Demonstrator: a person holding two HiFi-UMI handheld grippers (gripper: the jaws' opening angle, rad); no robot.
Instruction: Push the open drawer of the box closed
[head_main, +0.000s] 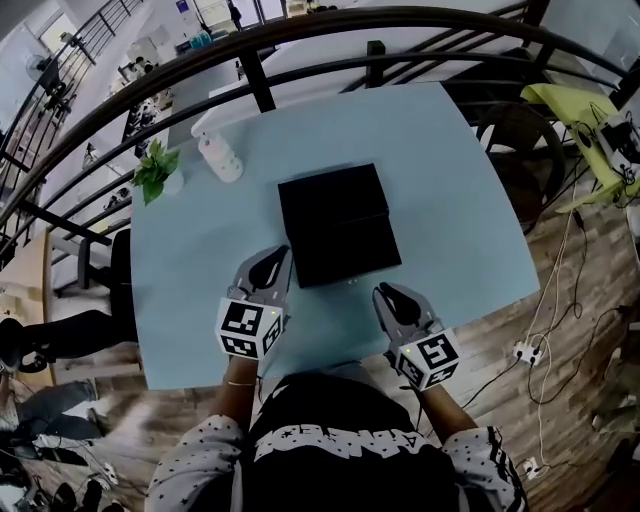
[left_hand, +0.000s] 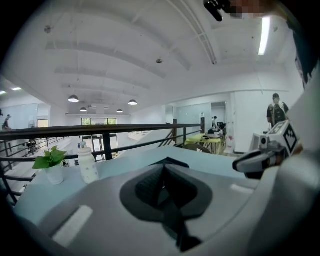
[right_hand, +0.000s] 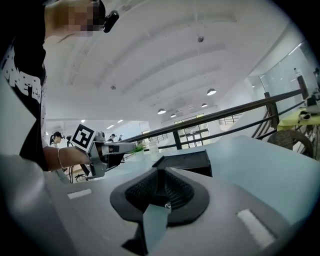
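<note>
Table: the pale blue rectangular table (head_main: 450, 200) stands in front of the dark curved metal railing (head_main: 300, 40).
Box: the black square box (head_main: 335, 225) sits on the table, near its middle.
Bottle: the white plastic bottle (head_main: 220, 157) stands on the table, behind and left of the box.
Plant: the small green potted plant (head_main: 155, 172) stands left of the bottle, at the table's left edge.
Left gripper (head_main: 268, 268): just beside the box's near left corner.
Right gripper (head_main: 392, 297): near the box's near right corner, apart from it.

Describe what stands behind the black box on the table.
Behind the box, off to the left, stand a white bottle and a potted plant. Its own far side is hidden.
</note>
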